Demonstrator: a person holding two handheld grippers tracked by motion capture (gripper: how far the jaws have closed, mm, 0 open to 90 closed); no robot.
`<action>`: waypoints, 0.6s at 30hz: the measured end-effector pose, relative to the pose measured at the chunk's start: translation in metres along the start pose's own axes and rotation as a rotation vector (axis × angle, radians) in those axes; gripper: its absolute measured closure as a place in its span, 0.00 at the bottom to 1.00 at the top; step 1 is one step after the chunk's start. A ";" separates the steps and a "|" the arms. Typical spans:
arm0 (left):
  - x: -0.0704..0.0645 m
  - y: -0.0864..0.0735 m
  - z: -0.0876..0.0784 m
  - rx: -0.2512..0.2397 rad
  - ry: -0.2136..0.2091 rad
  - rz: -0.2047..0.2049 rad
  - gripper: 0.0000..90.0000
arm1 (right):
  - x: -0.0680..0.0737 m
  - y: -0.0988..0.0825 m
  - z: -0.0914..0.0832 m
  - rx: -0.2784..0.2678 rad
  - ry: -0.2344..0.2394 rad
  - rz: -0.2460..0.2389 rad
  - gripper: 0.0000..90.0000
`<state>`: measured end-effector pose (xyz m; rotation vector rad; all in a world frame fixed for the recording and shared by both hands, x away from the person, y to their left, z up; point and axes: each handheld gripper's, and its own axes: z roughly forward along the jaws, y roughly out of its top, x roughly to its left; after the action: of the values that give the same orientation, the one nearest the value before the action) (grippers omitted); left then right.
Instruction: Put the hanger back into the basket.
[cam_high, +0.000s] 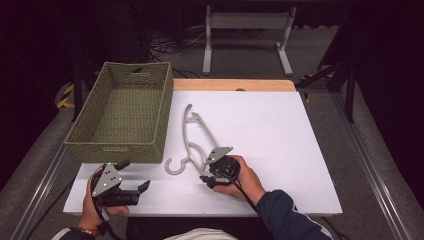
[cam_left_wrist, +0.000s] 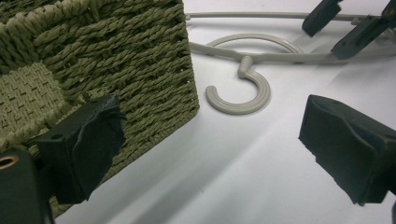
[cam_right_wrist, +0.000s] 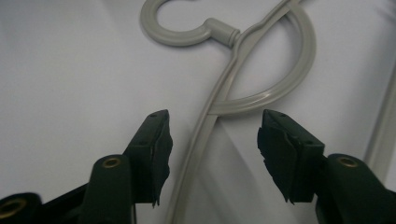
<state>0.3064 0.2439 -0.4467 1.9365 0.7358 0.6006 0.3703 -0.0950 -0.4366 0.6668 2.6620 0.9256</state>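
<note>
Straddling the grey hanger (cam_right_wrist: 219, 88) with my right gripper (cam_right_wrist: 212, 154), I have its arm running up between my fingers (cam_right_wrist: 156, 144), which stand apart on either side and do not yet press on it. The hanger lies flat on the white table (cam_high: 280, 145), just right of centre in the high view, its hook (cam_high: 175, 167) curling toward the lower left, just beside the woven basket (cam_high: 95, 107). To grip well, I judge I should settle lower so the pads meet the thin arm squarely, keep it centred between them, then close firmly; a skewed pinch could let the plastic twist out. My left gripper (cam_high: 132, 187) rests at lower left beside the basket, fingers spread wide and empty.
</note>
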 end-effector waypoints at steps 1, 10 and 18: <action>0.000 0.000 0.000 0.000 0.000 0.000 0.08 | 0.000 0.000 0.003 0.013 0.004 -0.005 0.53; -0.001 0.000 0.001 0.007 -0.020 -0.002 0.09 | -0.005 0.000 0.011 0.052 0.060 0.028 0.70; -0.002 0.000 0.001 0.007 -0.024 0.000 0.09 | -0.016 0.007 0.013 0.095 0.101 0.033 0.80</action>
<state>0.3063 0.2419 -0.4471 1.9472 0.7236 0.5742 0.3909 -0.0915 -0.4411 0.7050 2.8070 0.8683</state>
